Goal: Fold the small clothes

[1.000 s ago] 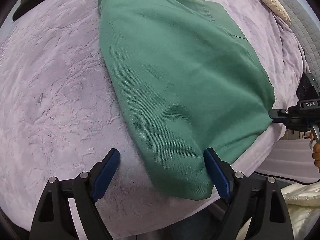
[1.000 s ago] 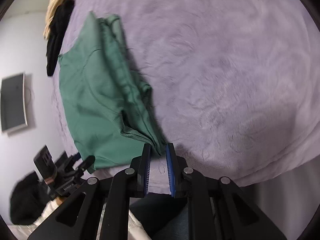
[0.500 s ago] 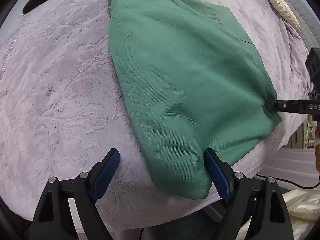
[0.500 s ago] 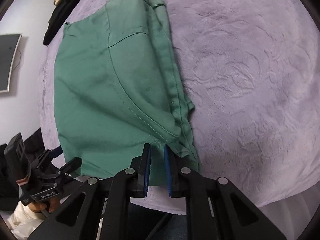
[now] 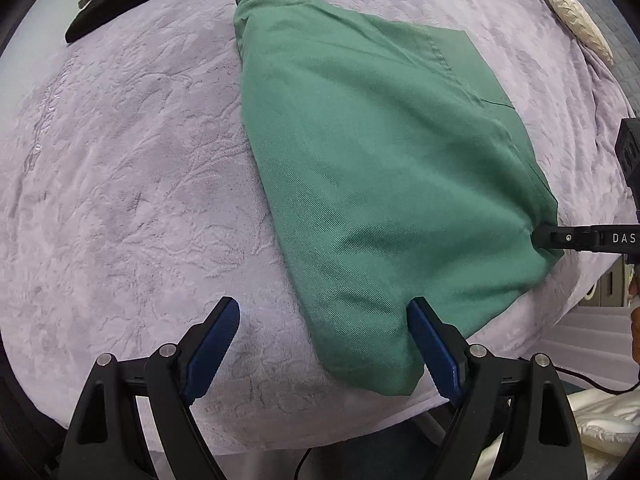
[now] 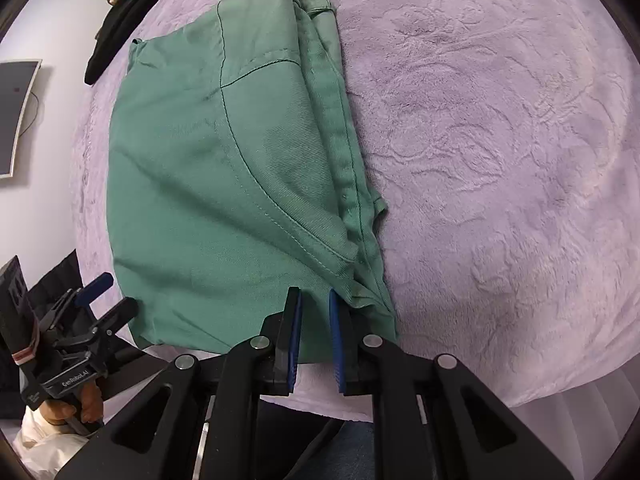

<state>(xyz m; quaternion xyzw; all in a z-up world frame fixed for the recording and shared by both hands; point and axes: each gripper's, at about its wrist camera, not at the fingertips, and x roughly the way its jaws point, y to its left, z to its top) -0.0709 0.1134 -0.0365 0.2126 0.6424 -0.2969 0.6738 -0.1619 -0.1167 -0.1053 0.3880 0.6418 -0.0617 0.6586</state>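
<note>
A folded green twill garment (image 5: pixel 384 184) lies on the lilac plush blanket (image 5: pixel 132 184). The right gripper (image 6: pixel 314 320) pinches the garment's near corner. The left gripper (image 5: pixel 324 316) hangs spread wide over its other near corner.

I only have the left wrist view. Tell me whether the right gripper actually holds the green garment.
Observer: Yes. The right wrist view shows the right gripper with its pads nearly together on the green garment's near edge, cloth pinched between them.
Operator: Report what runs along the edge beside that grip.
Observer: The waistband, in bunched layers, with a belt loop at its far end.
Operator: Describe my left gripper from that side.
Observer: The left gripper is open beside the garment's other near corner. I cannot tell whether it touches cloth.
</note>
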